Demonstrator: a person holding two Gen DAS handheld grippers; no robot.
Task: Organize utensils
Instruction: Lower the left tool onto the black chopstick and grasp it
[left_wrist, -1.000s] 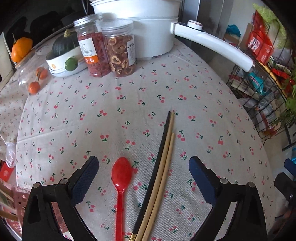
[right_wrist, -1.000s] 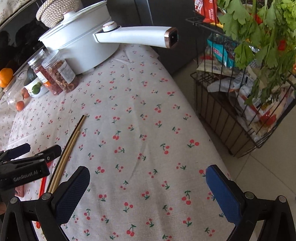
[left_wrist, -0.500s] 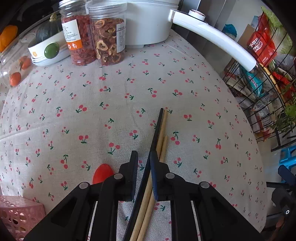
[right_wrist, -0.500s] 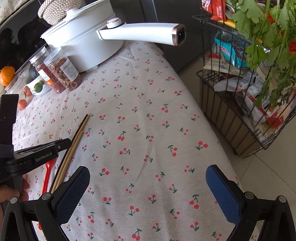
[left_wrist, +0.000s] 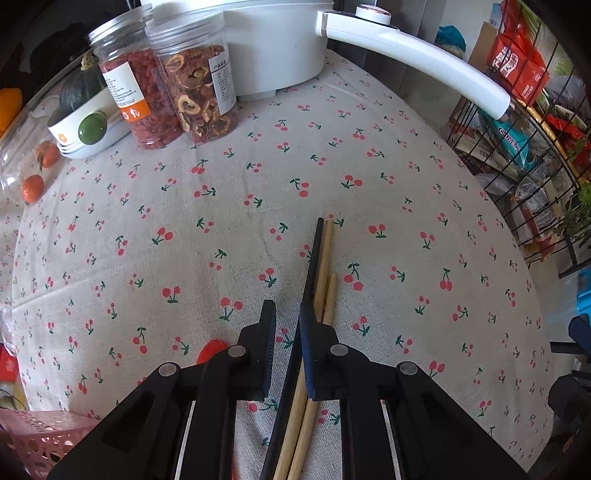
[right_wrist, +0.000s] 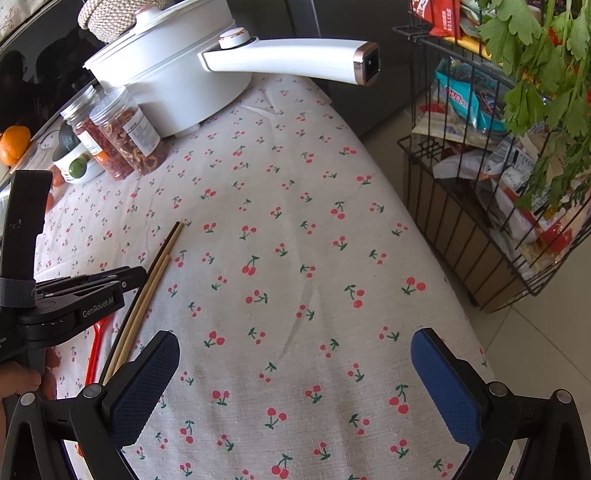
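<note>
Presently, at the bottom centre of the left wrist view, the left gripper (left_wrist: 285, 341) has just been closing; its jaws stand narrow, with the black chopstick (left_wrist: 309, 273) in the gap, contact unclear. Two bamboo chopsticks (left_wrist: 322, 275) lie just beside it on the cherry-print tablecloth (left_wrist: 258, 177). A red spoon (left_wrist: 208, 350) shows lower left. The right gripper (right_wrist: 295, 380) stands wide, holding nothing. Farther up stand two jars (left_wrist: 166, 88) and a white pot (left_wrist: 273, 40).

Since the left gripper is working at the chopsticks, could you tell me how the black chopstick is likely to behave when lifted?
The black chopstick lies straight, so it is probably stiff. It looks thin and smooth, so it may slip or pivot in the left gripper. The two bamboo chopsticks lie against it and may get dragged along.
</note>
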